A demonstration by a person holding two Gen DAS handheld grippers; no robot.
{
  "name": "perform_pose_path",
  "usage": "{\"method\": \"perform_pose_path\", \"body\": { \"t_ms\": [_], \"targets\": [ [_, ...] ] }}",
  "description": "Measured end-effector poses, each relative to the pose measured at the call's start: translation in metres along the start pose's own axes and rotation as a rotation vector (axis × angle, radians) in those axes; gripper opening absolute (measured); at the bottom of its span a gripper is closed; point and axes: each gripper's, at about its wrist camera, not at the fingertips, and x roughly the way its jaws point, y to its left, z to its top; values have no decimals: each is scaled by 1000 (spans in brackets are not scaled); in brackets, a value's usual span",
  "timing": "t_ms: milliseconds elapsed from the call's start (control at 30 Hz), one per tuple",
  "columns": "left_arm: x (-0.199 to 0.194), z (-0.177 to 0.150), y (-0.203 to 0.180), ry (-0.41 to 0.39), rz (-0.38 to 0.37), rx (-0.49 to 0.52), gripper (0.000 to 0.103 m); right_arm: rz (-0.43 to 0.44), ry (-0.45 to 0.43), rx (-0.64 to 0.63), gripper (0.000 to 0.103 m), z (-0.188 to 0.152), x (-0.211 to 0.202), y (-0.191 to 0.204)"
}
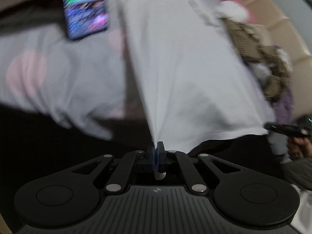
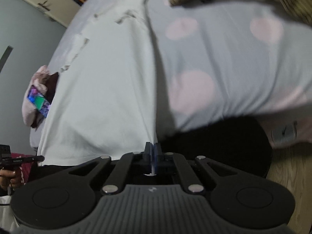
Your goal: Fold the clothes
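- The white shirt [image 1: 185, 74] fills the middle of both views, stretched taut from its hem corners, likely so it lies flat for a fold.
- Left gripper [image 1: 158, 148] is clamped on one corner, right gripper [image 2: 152, 148] on another (both blurred).
- The spotted sheet [image 2: 224, 58] lies beneath; a phone [image 1: 85, 9] sits upper left.

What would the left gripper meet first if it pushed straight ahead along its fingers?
Most likely the white garment that the left gripper is already shut on; its cloth fans out directly ahead. The bed sheet lies beyond, though depth is unclear.
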Motion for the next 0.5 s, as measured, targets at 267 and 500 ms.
{"method": "perform_pose_path", "body": {
  "t_ms": [267, 500],
  "targets": [
    [-3, 10, 3, 60, 174, 31, 24, -148, -32, -68, 39, 11, -5, 12],
    [-20, 8, 0, 89, 305, 104, 25, -154, -61, -70, 45, 17, -1, 17]
  ]
}}
